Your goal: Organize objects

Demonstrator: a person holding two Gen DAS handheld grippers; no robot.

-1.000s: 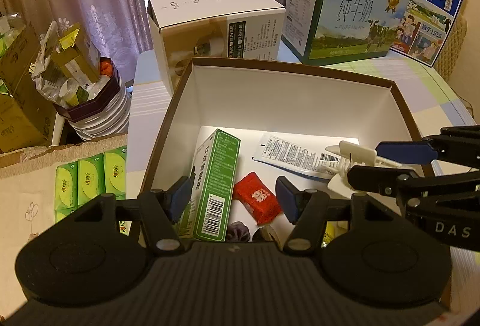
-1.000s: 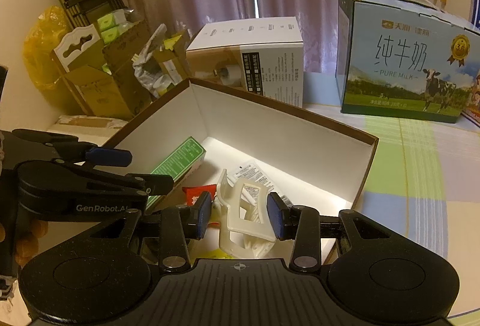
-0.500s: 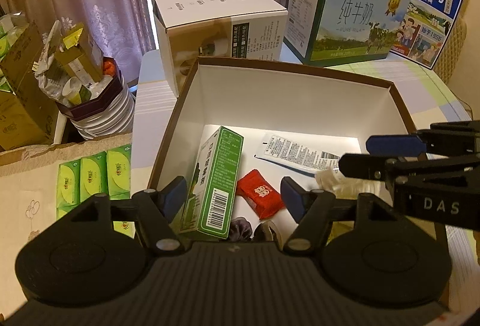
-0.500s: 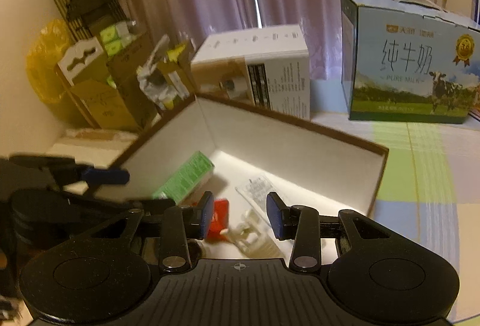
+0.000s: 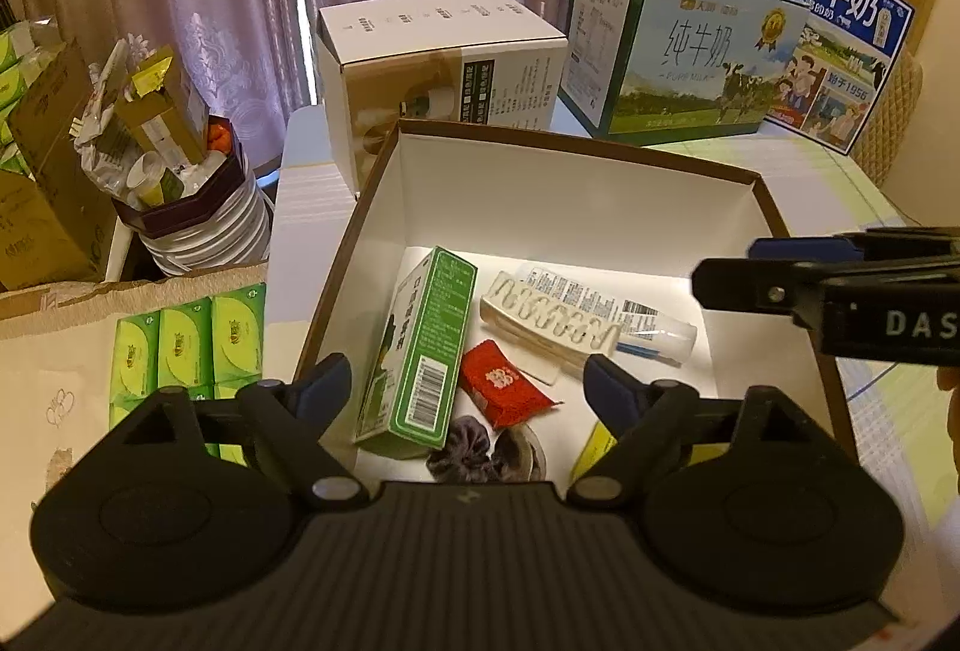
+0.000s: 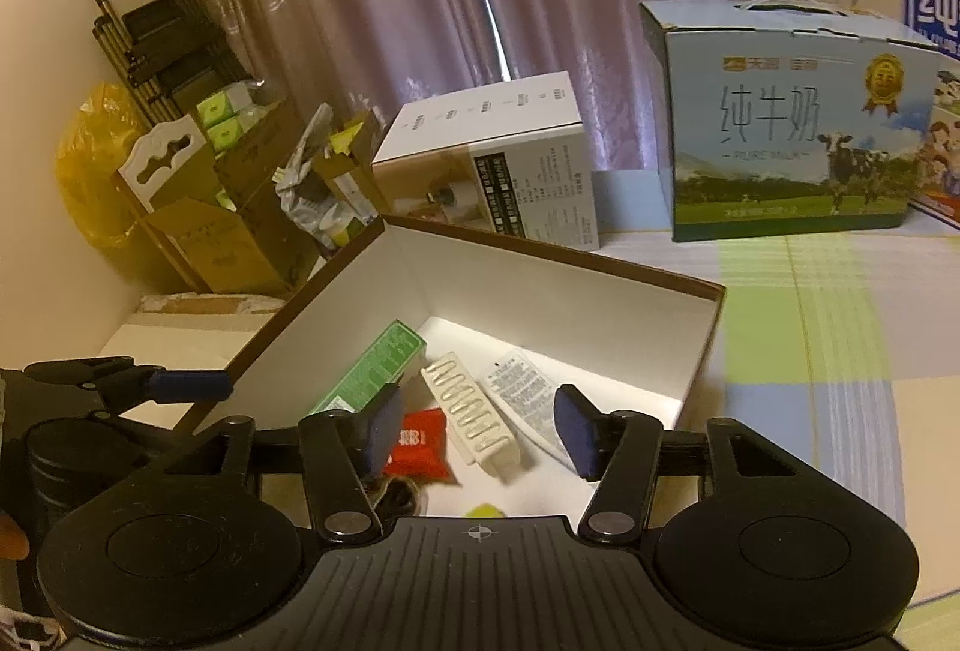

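The jaws of the right gripper [image 6: 477, 426] have just been opening and now stand partly apart, gripping nothing; the white hair claw [image 6: 471, 426] lies free on the box floor below them. The jaws of the left gripper [image 5: 465, 390] have also just been opening; they stand wide and empty above the near end of the box.

In the left wrist view the claw [image 5: 549, 318] rests partly on a flat clear packet with a printed label [image 5: 606, 300]. Just beside it lie a small red sachet [image 5: 501, 390] and a green carton [image 5: 423, 345] that leans on its long edge. A dark scrunchie [image 5: 459, 456] sits at the near wall. All are inside the open brown box [image 5: 570, 150], which stands on the bench [image 5: 870, 183] in front of a milk case [image 5: 672, 51].

I judge the claw to be light, stiff plastic, smooth and a little brittle at the teeth. It is better to take it across the solid spine, not at the thin teeth. The carton seems light and may tip over if pushed.
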